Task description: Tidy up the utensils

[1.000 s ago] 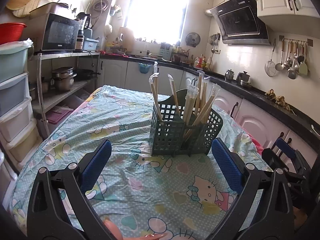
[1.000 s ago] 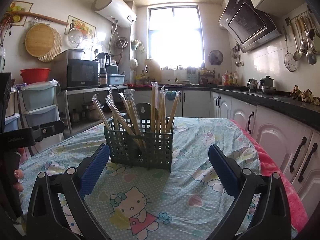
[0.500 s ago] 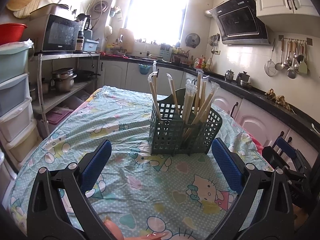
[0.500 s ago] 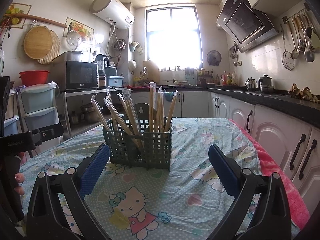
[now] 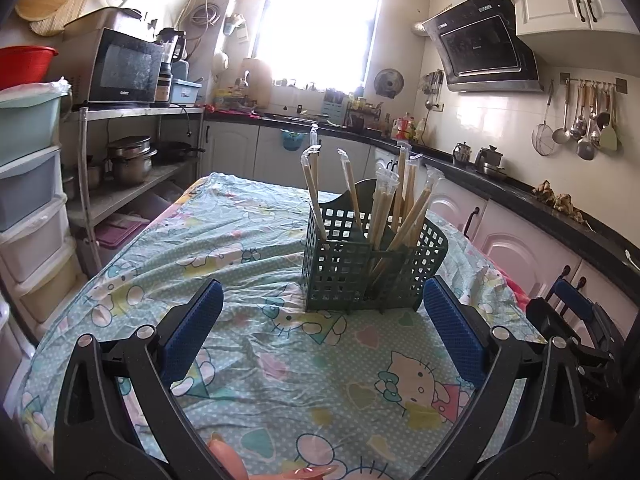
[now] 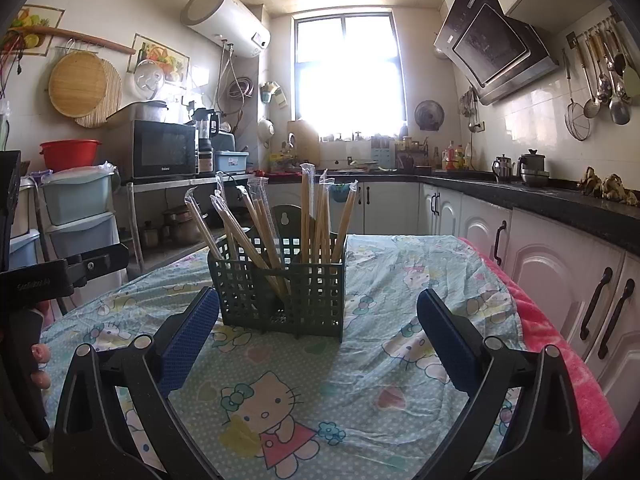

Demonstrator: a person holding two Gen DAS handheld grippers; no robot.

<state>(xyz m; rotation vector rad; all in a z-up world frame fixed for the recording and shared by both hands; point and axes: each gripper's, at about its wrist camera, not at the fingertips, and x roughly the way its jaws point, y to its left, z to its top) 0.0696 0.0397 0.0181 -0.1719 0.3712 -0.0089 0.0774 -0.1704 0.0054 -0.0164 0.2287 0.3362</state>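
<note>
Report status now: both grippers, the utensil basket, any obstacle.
Left gripper open, empty. Right gripper open, empty. Green basket upright, wrapped chopsticks inside. Nothing in the way.

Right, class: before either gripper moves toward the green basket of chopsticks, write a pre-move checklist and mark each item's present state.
1. Left gripper open, empty: ok.
2. Right gripper open, empty: ok.
3. Basket upright on the tablecloth: ok.
4. Chopsticks all inside the basket, none loose on the cloth: ok.
5. Path from each gripper to the basket free of things: ok.
6. Chopsticks sorted by compartment: cannot tell.
</note>
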